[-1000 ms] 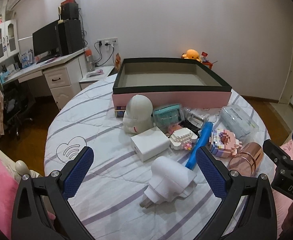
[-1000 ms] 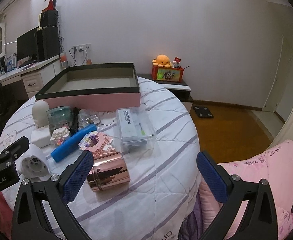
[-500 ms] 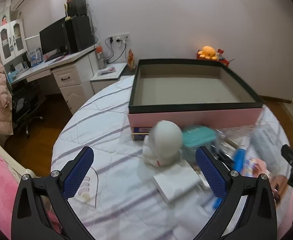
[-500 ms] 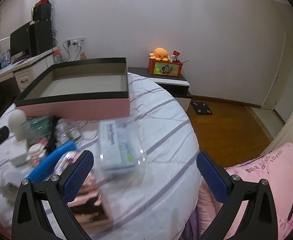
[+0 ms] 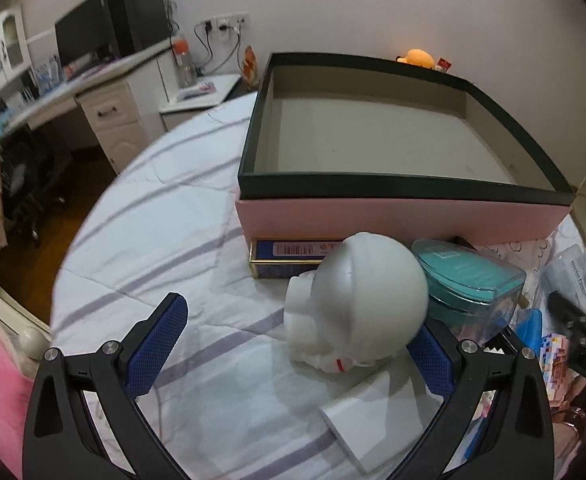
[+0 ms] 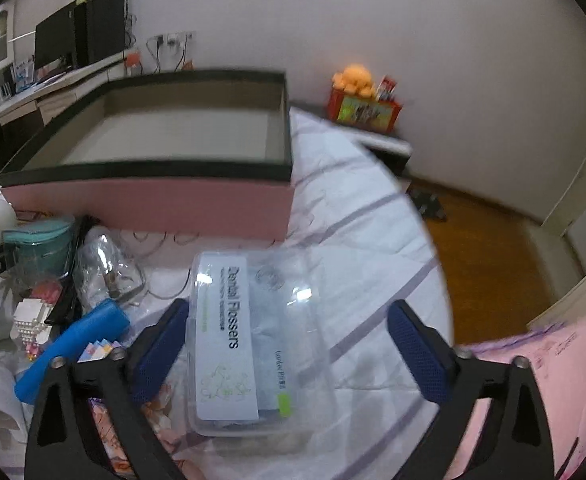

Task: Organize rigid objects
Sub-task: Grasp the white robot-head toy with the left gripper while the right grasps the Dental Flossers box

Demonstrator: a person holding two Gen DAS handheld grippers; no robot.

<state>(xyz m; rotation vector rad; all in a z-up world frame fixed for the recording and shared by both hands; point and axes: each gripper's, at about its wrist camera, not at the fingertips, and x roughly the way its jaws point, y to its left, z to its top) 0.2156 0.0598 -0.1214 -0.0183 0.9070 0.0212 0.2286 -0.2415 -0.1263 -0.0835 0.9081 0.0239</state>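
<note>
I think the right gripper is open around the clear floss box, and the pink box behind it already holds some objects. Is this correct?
Not fully. The right gripper is open around the clear floss box, but the pink box behind it holds nothing; the right wrist view shows its bare floor.

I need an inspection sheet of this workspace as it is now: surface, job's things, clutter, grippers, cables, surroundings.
Surface: round table, white cloth with purple stripes.
Job's things: white round figure, dental flossers box, teal container, blue tube; pink box empty.
Clutter: items crowded in front of the pink box.
Grippers: left gripper open around the figure; right gripper open over the flossers box.
Cables: wires at wall socket.
Surroundings: desk, monitor, orange plush toy.
</note>
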